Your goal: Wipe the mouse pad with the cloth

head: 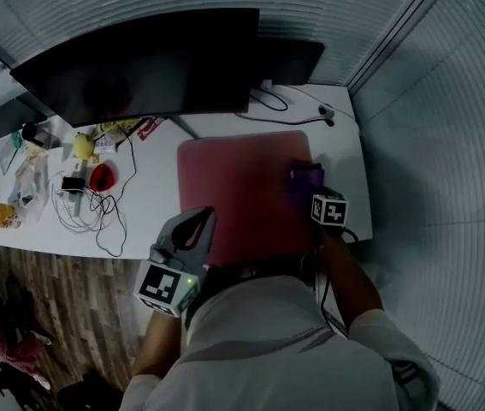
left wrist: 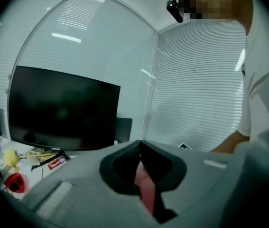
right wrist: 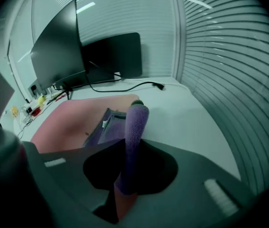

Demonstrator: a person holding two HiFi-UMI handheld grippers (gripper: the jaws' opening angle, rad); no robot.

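A pink mouse pad lies on the white desk in front of the monitor. A purple cloth rests on the pad's right side. My right gripper is shut on it. In the right gripper view a fold of the cloth stands up between the jaws, and the rest lies flat on the pad. My left gripper hovers at the pad's front left corner, its jaws shut with nothing in them. In the left gripper view only a strip of pink pad shows behind the jaws.
A large dark monitor and a smaller dark screen stand at the back. A black cable runs behind the pad. Tangled wires, a red item and a yellow item crowd the desk's left. Blinds close off the right.
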